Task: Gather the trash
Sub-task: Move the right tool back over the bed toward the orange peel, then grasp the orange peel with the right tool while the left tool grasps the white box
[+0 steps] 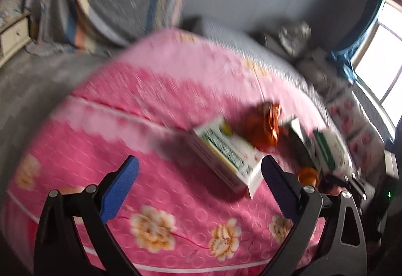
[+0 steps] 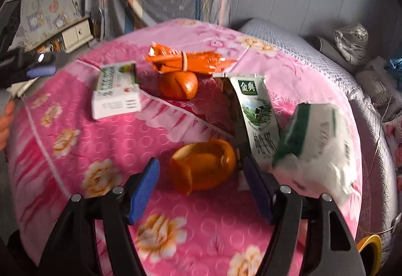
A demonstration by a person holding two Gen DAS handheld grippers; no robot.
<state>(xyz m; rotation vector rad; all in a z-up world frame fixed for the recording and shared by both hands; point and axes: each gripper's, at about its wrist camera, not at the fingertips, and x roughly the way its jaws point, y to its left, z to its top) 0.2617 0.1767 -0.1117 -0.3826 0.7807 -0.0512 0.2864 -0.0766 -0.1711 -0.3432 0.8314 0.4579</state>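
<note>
Left gripper [image 1: 199,179] jaws spread, empty, over pink floral bedspread [image 1: 100,125], white-green cardboard box [image 1: 226,152] just ahead. Right gripper [image 2: 201,181] jaws spread, empty, curled orange peel [image 2: 202,166] between tips. Milk carton [image 2: 258,112] beside.

Orange peel [image 2: 203,168] lies between the right tongs [image 2: 201,190], milk carton [image 2: 258,115] crowding beside.
</note>
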